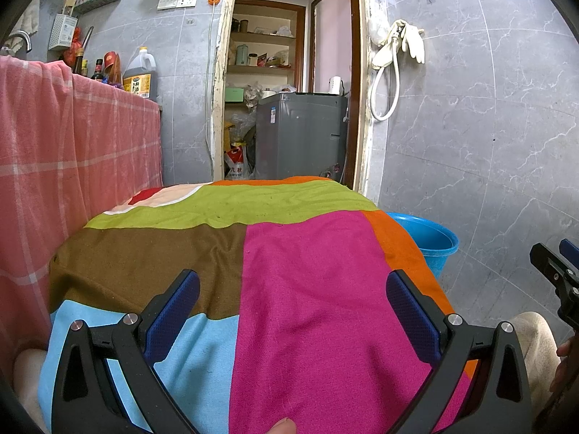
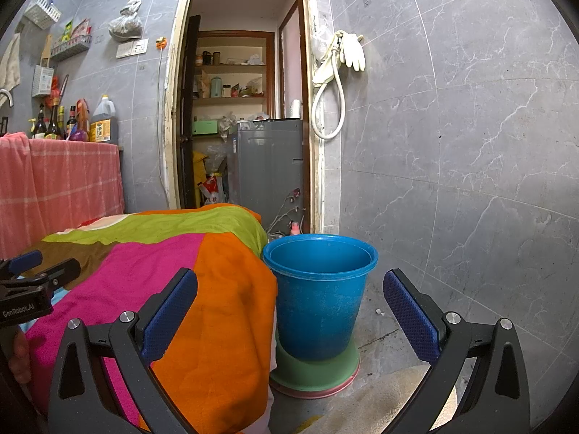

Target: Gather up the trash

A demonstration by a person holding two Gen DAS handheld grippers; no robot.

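My left gripper [image 1: 293, 289] is open and empty, held over a table covered by a multicoloured patchwork cloth [image 1: 289, 271]. My right gripper [image 2: 289, 289] is open and empty, held at the table's right edge facing a blue bucket [image 2: 318, 296] on the floor. The bucket's rim also shows in the left wrist view [image 1: 430, 235]. The bucket looks empty inside as far as I can see. No loose trash shows on the cloth [image 2: 202, 275]. A small white scrap [image 2: 380, 312] lies on the floor right of the bucket. The left gripper appears in the right wrist view [image 2: 39, 267], and the right gripper in the left wrist view [image 1: 553, 264].
The bucket stands on a green and pink stool [image 2: 315, 372]. A pink-cloth counter [image 1: 72, 144] with bottles is at left. An open doorway [image 1: 289, 72] leads to a grey washing machine [image 1: 300, 133]. Grey tiled wall [image 2: 452, 144] at right carries gloves and a hose.
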